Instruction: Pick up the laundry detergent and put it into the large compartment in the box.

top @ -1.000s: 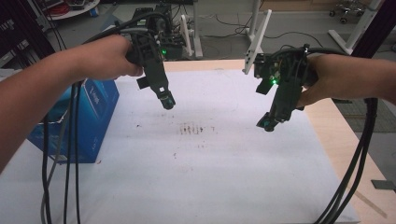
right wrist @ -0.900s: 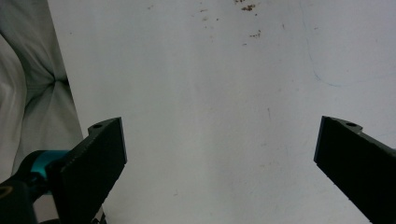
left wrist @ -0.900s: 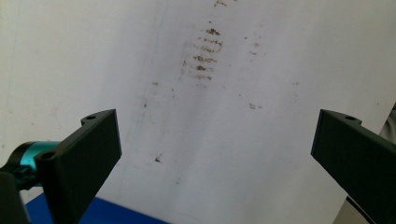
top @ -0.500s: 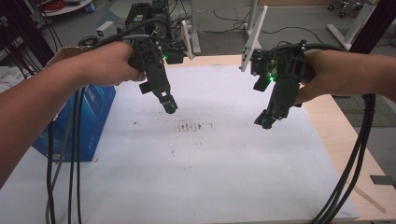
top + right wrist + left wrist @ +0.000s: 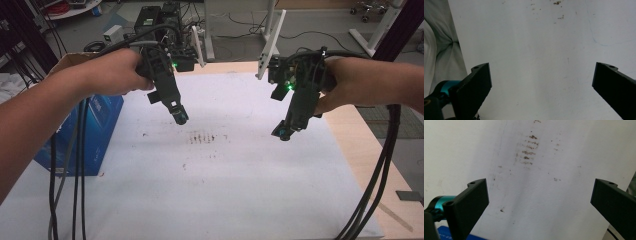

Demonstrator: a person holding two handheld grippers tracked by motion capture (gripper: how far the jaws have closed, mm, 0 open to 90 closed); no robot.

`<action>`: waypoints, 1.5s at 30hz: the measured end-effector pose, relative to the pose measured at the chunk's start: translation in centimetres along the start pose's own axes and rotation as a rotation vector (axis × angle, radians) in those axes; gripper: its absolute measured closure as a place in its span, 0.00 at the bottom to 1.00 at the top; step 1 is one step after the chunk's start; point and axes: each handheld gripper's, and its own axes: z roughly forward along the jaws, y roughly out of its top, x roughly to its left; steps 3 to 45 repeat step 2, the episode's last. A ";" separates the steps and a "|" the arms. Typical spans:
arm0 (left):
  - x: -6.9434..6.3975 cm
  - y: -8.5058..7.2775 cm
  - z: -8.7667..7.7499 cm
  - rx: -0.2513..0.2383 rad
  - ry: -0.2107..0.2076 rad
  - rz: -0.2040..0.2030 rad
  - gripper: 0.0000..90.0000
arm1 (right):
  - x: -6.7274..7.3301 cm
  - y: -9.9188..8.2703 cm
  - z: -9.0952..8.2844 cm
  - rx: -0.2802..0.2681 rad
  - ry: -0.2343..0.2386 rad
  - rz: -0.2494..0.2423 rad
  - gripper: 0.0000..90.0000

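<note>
From the high view, a person's two forearms are reaching in over a tabletop (image 5: 240, 200) covered by a white sheet. The left hand (image 5: 112, 72) is holding the left gripper (image 5: 180, 116) above the far left part of the sheet, its tip slanting down toward the middle. The right hand (image 5: 345, 82) is holding the right gripper (image 5: 285, 132) above the far right part, tip slanting down and inward; the two are hanging well apart. A patch of small brown marks (image 5: 202, 137) is lying on the sheet between them, nearer the far edge. A blue box (image 5: 97, 130) is sitting at the left edge, and black cables (image 5: 65, 175) are hanging beside it.

In the left gripper view, the left gripper (image 5: 539, 202) is showing both black jaws spread wide with nothing between them, above the white sheet and the brown marks (image 5: 527, 151).

In the right gripper view, the right gripper (image 5: 541, 85) is likewise holding its jaws wide apart and empty over bare white sheet, with crumpled white cloth (image 5: 439, 45) at the left.
</note>
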 end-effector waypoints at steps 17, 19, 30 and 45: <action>0.0 0.0 0.0 0.001 0.001 0.001 0.02 | 0.0 0.0 -0.1 -0.001 0.001 0.000 0.02; 0.0 0.0 0.0 0.001 0.001 0.001 0.02 | 0.0 0.0 -0.1 -0.001 0.001 0.000 0.02; 0.0 0.0 0.0 0.001 0.001 0.001 0.02 | 0.0 0.0 -0.1 -0.001 0.001 0.000 0.02; 0.0 0.0 0.0 0.001 0.001 0.001 0.02 | 0.0 0.0 -0.1 -0.001 0.001 0.000 0.02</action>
